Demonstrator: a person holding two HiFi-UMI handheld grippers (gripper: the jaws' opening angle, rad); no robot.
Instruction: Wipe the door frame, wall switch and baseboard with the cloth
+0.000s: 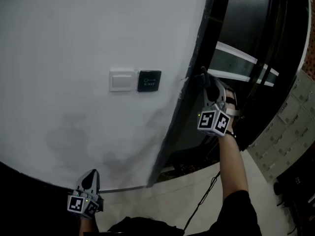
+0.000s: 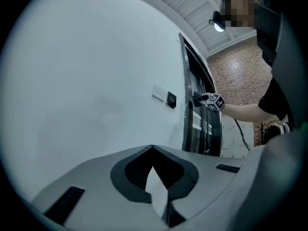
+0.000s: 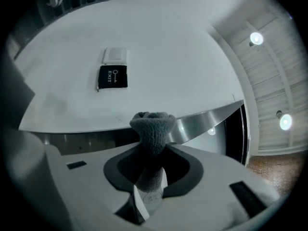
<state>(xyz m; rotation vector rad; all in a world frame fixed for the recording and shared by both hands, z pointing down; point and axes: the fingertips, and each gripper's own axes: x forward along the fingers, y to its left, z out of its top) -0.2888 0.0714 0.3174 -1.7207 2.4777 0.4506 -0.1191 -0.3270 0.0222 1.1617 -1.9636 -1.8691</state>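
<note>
Much of cloth [image 3: 153, 125] hidden btwn jaws of right gripper [image 3: 150, 150].

The broad white painted wall [image 1: 74, 43] gives open, flat room across most of its face. Only the white rectangular wall switch [image 1: 122, 80] and the black square exit button [image 1: 149, 81], set side by side, stand out from it. To their right the dark narrow door frame [image 1: 201, 33] edges the wall, and the right gripper [image 1: 204, 76], clamped on a grey fleecy cloth [image 3: 151, 129], occupies that edge. A thin black cable [image 1: 206, 193] hangs below that arm. The left gripper [image 1: 91, 175] sits low by the wall's foot.
</note>
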